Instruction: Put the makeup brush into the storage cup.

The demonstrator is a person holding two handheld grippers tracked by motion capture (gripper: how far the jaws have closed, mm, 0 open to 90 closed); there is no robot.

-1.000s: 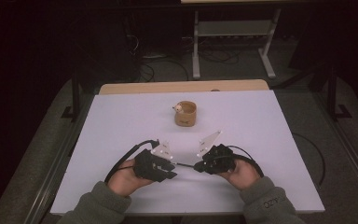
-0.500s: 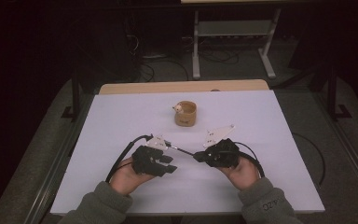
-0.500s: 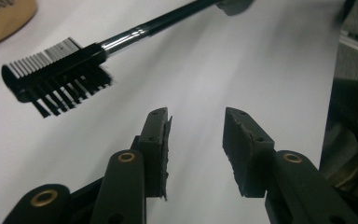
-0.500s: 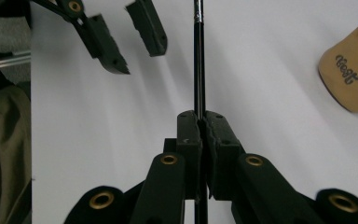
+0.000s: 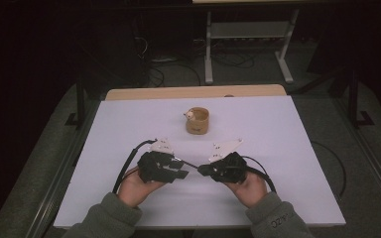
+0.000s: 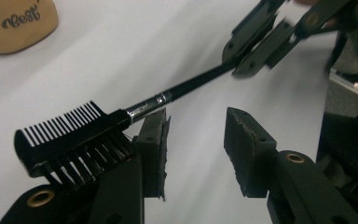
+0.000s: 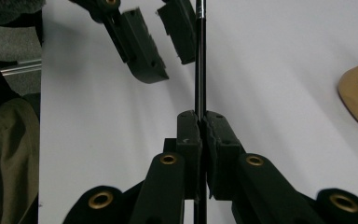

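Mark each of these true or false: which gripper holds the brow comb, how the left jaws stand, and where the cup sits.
1. The right gripper is shut on the brow comb's handle. True.
2. The left gripper clamps the comb. False: its jaws have just been opening and stand apart, the comb's head beside one pad, outside the gap.
3. The tan cup stands on the white table beyond both grippers. True.
4. The cup lies tipped on its side. False: it stands upright.

light: bright table [image 5: 278, 148], dark surroundings | blur: slight, far tool [image 6: 279, 32]
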